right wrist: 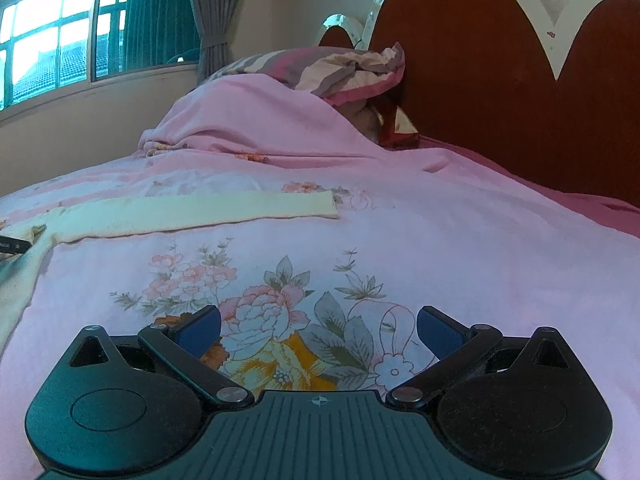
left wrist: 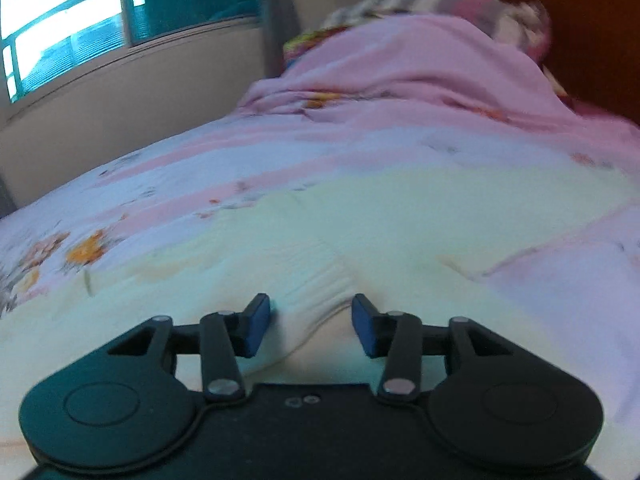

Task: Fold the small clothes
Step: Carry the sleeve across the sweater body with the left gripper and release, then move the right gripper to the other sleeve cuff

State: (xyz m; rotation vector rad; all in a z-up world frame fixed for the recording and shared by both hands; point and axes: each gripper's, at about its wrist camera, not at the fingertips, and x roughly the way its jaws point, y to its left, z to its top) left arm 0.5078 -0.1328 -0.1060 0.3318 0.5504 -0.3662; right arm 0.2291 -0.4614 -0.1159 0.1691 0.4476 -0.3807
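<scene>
Cream knit is what the left claw (left wrist: 311, 326) is after: the garment (left wrist: 320, 236) lies spread on the bedspread (left wrist: 120, 184) right under and ahead of it, with a bunched, ribbed fold rising into the gap between the blue pads (left wrist: 258, 326). The jaws stand partly apart, and the pads do not look to be pressing on the cloth; the fold sits nearer the left pad, with open space before the right one. That view is soft with blur, so the exact contact is hard to judge.

The right claw (right wrist: 319, 334) hangs over bare floral bedspread with its jaws wide apart and nothing between them. From there the garment is well off to its left and ahead, one long strip (right wrist: 192, 210) stretched flat across the bed, its near edge trailing towards the left border.

Trouble, I'd say, would start at the left grip. If it closes on only the top ridge of that fold, the knit could slip out once lifted, or a single layer could come up and leave the rest dragging. Closing too deep risks pinching bedspread along with the garment, pulling the bedding up into the fold. And with the right claw so far away, one-sided lifting could twist the strip and give a crooked crease.
</scene>
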